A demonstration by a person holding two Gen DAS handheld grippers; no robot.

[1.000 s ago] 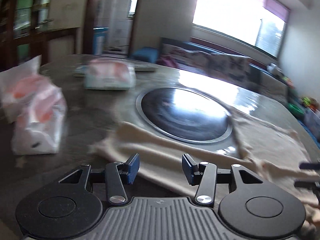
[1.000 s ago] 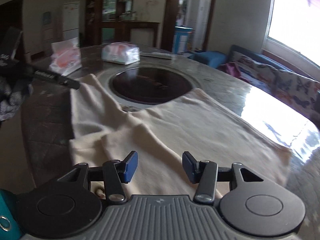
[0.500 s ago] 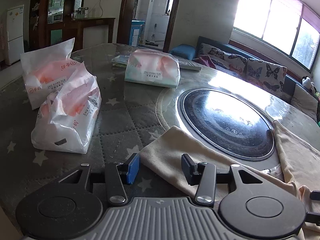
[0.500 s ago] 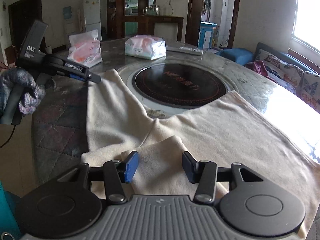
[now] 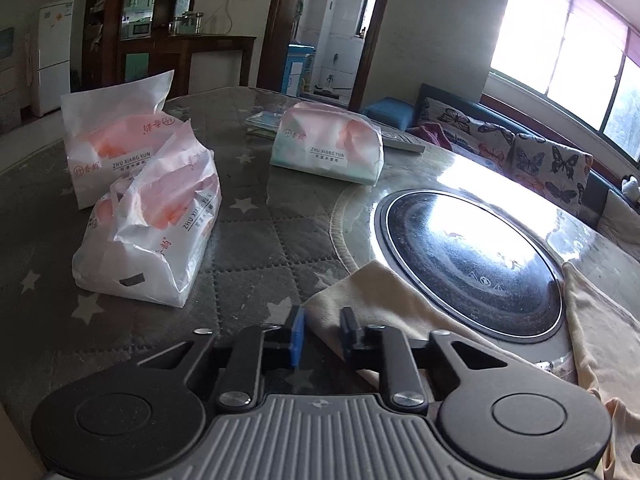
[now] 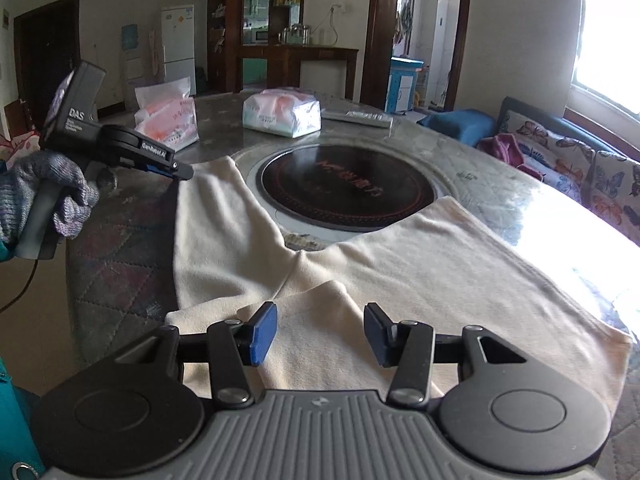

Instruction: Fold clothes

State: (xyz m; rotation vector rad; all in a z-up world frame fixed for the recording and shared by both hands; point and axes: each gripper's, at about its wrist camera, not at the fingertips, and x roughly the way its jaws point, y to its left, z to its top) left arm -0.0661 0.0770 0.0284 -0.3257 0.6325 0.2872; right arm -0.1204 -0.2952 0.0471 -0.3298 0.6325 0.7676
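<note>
Left gripper (image 5: pixel 320 334) half-closed, straddling cream garment (image 6: pixel 360 264) leg tip, leg running ahead-right; right gripper (image 6: pixel 320 332) spread wide, hovering above raised waist fold

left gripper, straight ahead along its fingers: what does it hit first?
The left gripper would meet the corner of the cream cloth garment first; that corner already lies between its narrowed fingers. Beyond it is the round black glass cooktop. Depth is uncertain through the fisheye.
</note>
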